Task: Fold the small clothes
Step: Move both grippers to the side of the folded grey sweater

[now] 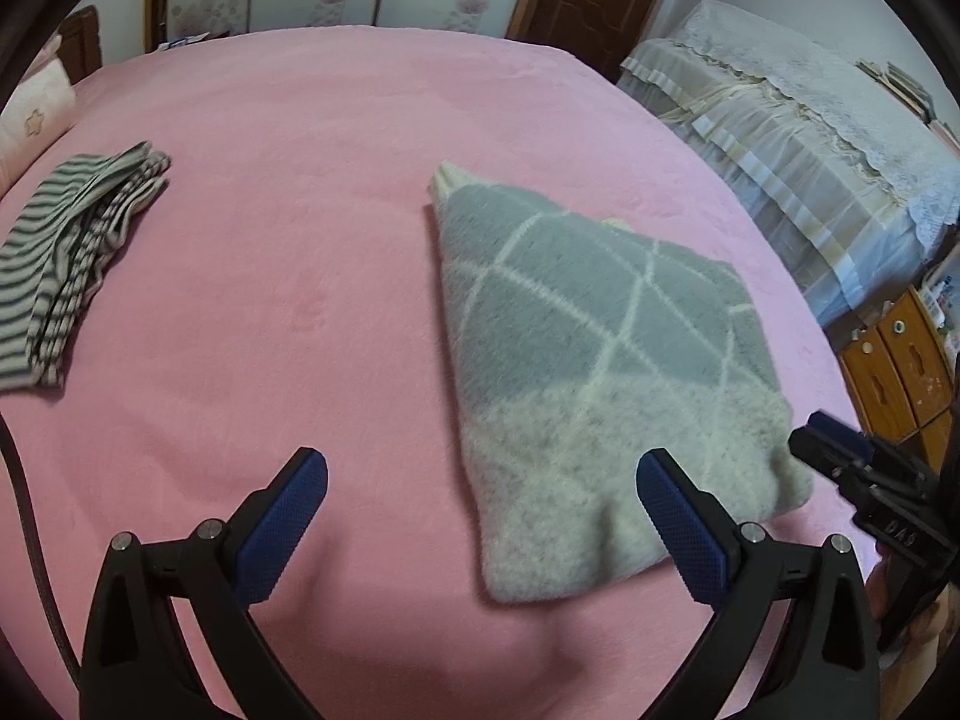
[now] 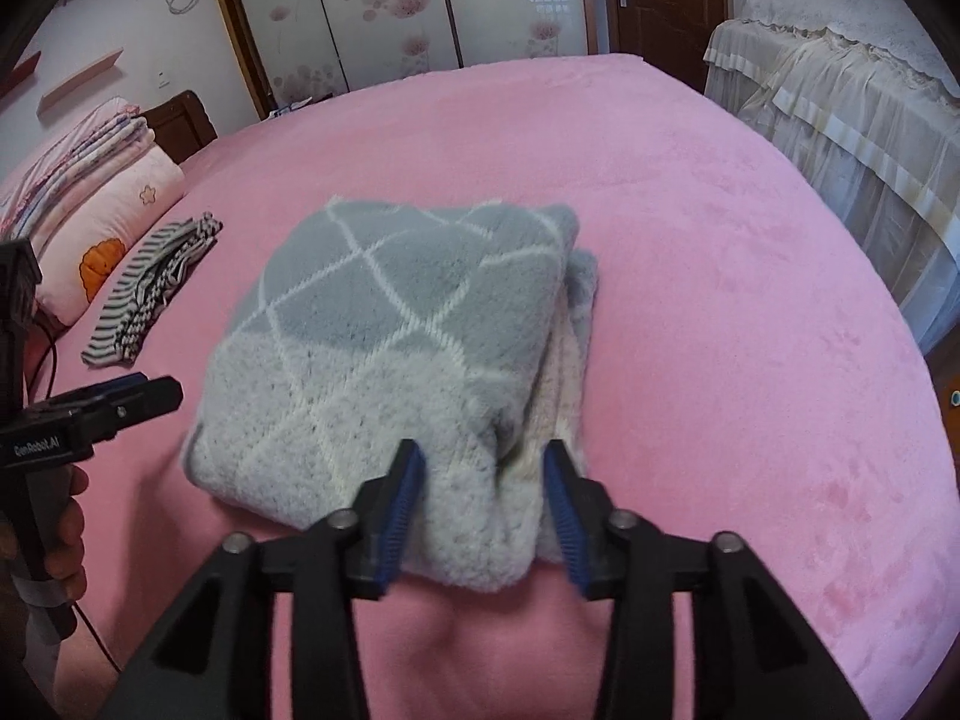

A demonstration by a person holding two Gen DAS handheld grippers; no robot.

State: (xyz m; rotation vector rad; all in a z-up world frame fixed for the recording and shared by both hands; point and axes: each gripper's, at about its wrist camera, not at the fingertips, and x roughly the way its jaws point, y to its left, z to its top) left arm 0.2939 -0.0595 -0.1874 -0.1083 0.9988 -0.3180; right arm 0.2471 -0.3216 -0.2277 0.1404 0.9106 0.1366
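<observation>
A fluffy grey and cream sweater with a white diamond pattern [image 1: 600, 348] [image 2: 390, 330] lies folded into a thick rectangle on the pink bed [image 1: 300, 150] [image 2: 720, 300]. My right gripper [image 2: 483, 450] is open, hovering at the sweater's near right corner. The cloth shows between its blue pads [image 2: 399, 504] without being pinched. My left gripper [image 1: 483, 462] stands wide open at the sweater's near left side with nothing in it. Each gripper also shows at the edge of the other's view: the right gripper [image 1: 840, 450] and the left gripper [image 2: 138, 396], held by a hand.
A folded grey-and-white striped garment [image 1: 66, 258] [image 2: 150, 288] lies at the bed's left side, near pillows [image 2: 114, 210]. Lace-covered furniture [image 1: 810, 150] [image 2: 840, 120] stands right of the bed, with a wooden cabinet [image 1: 900, 360] beside it. A dark cable [image 1: 30, 510] hangs at the left.
</observation>
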